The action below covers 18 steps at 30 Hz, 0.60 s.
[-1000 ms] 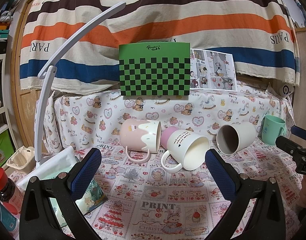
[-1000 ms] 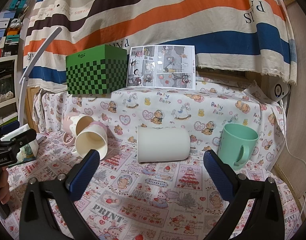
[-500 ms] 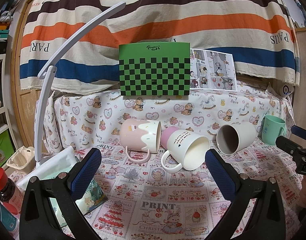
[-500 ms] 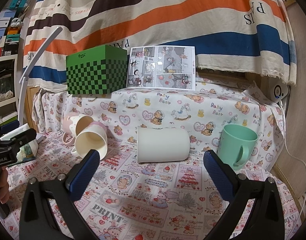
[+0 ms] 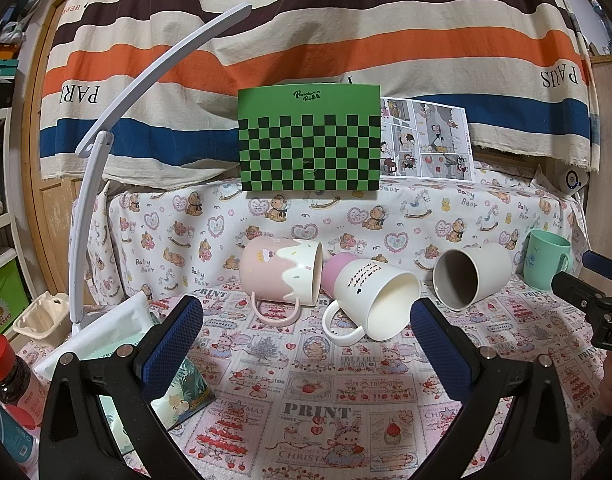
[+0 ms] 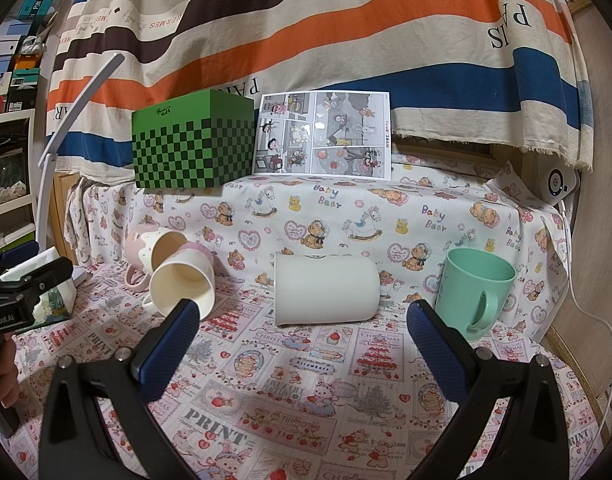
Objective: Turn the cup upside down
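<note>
At the centre of the right wrist view I find the handleless white cup (image 6: 325,290) lying on its side on the printed tablecloth (image 6: 306,392), its mouth turned toward the left of the frame. My right gripper (image 6: 302,348) hangs above the cloth, below the cup in the frame, jaws spread wide and grasping nothing; the cup sits between the lines of the two blue pads, apart from both. At the right of this frame a mint green mug (image 6: 475,292) stands upright, handle facing the camera, near the white cup but not touching it. At the left, a cream mug (image 6: 184,286) lies tipped over, with a pink mug (image 6: 154,250) on its side just behind it.

In the left wrist view my left gripper (image 5: 306,342) is likewise released, empty, low in the frame over the cloth. Here the white cup (image 5: 471,274) shows right of centre, its grey interior open to the camera. A green checkered box (image 5: 309,140) and a comic sheet (image 5: 425,140) stand on the raised ledge at upper centre. A white lamp arm (image 5: 118,120) curves across the upper left.
</note>
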Motion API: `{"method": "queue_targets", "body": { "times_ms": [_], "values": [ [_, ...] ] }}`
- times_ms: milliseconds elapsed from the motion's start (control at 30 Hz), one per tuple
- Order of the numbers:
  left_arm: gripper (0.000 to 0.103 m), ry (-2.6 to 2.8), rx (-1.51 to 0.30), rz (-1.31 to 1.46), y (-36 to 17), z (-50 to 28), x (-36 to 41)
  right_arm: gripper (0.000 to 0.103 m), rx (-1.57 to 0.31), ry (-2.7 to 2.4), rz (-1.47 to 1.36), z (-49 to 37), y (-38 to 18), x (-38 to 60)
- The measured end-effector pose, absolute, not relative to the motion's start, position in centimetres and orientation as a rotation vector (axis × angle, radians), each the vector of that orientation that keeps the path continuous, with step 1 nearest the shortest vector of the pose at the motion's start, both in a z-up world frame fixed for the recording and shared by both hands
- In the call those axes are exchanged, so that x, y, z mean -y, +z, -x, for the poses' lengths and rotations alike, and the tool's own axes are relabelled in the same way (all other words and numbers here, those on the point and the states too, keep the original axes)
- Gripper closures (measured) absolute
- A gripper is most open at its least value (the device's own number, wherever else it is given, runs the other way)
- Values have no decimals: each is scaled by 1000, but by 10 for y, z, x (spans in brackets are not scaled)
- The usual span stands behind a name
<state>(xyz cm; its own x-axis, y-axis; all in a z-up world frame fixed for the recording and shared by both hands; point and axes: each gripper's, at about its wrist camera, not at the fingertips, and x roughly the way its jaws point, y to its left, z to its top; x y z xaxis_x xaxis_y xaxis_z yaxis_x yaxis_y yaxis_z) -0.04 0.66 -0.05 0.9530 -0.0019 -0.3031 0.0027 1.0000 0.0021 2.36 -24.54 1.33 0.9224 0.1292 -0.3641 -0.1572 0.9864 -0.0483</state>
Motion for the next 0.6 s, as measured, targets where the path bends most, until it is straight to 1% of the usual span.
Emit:
{"method": "queue_targets", "body": {
  "times_ms": [367, 533, 600],
  "values": [
    [0, -6, -313, -4, -1, 0, -7, 0, -386, 157, 68, -26, 15, 246],
    [0, -4, -330, 13, -2, -4, -12, 0, -386, 99, 30, -27, 12, 253],
    [0, -4, -331, 11, -3, -4, -13, 0, -414, 80, -5, -29, 13, 255]
  ]
}}
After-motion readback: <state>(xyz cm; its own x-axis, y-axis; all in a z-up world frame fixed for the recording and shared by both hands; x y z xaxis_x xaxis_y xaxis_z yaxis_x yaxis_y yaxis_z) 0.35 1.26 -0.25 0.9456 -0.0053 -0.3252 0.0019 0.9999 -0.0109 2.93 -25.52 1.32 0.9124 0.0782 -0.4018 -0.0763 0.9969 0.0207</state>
